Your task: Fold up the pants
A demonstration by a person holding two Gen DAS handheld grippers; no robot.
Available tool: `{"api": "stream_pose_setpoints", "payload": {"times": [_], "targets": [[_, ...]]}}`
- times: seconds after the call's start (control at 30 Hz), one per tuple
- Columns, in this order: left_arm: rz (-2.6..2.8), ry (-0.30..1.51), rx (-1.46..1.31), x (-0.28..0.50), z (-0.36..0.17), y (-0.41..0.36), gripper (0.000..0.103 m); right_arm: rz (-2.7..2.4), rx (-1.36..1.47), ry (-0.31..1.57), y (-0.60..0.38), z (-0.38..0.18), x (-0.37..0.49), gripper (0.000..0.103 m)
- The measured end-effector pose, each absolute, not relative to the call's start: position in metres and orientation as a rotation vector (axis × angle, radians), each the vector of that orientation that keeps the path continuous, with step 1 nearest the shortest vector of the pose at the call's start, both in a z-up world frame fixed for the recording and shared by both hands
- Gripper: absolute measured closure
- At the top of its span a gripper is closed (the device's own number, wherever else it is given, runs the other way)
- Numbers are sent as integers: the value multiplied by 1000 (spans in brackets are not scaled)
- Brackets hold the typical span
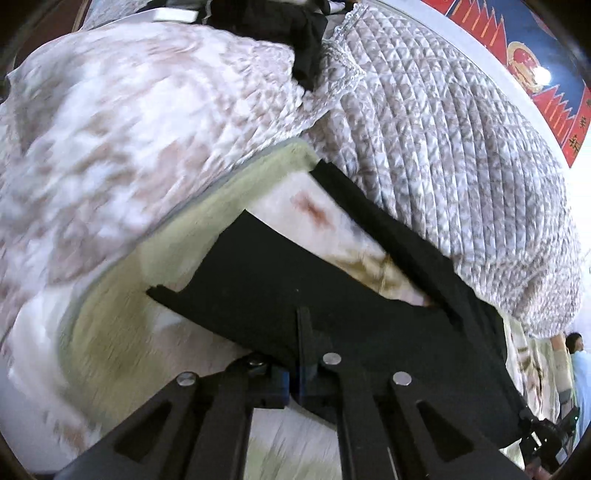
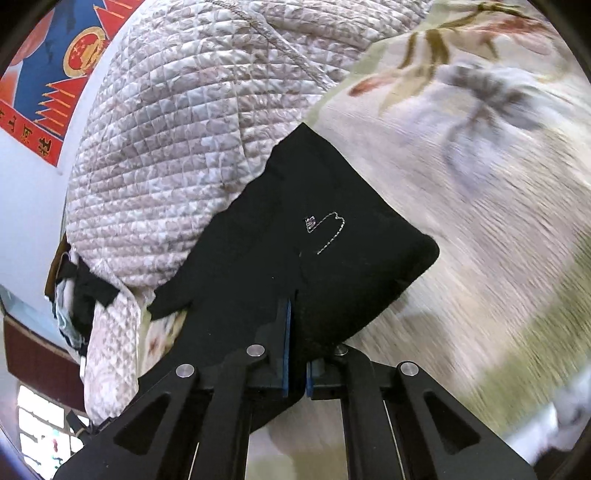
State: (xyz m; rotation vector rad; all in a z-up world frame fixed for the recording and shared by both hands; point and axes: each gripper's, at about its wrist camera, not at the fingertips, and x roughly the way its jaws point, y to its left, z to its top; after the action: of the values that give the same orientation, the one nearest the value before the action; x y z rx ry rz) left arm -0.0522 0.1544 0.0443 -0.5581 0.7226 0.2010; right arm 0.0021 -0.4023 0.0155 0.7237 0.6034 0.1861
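The black pants (image 1: 266, 280) hang lifted above a floral bed sheet (image 1: 325, 210), stretched between my two grippers. My left gripper (image 1: 301, 354) is shut on one edge of the pants, the cloth draped over its fingers. In the right wrist view my right gripper (image 2: 295, 354) is shut on the black pants (image 2: 332, 229), near a patch of white stitching (image 2: 327, 230). The far end of the pants runs down to the right in the left wrist view, where the other gripper (image 1: 543, 439) shows at the edge.
A quilted pale blanket (image 1: 443, 129) is piled behind the pants; it also shows in the right wrist view (image 2: 177, 147). Dark clothing (image 1: 295, 33) lies on top of the pile. A red and blue poster (image 2: 55, 66) hangs on the wall. A person (image 1: 576, 354) stands at far right.
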Motion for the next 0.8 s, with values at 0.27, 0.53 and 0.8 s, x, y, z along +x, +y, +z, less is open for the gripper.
{"api": "stream_pose_setpoints", "payload": {"times": [0.27, 0.53, 0.8], "targets": [[217, 805, -553, -81, 15, 146, 99, 129, 736, 671, -418, -16, -21, 99], [243, 818, -487, -81, 17, 139, 99, 85, 745, 685, -421, -24, -27, 98], [384, 741, -461, -93, 43, 153, 63, -1, 738, 642, -430, -7, -51, 67]]}}
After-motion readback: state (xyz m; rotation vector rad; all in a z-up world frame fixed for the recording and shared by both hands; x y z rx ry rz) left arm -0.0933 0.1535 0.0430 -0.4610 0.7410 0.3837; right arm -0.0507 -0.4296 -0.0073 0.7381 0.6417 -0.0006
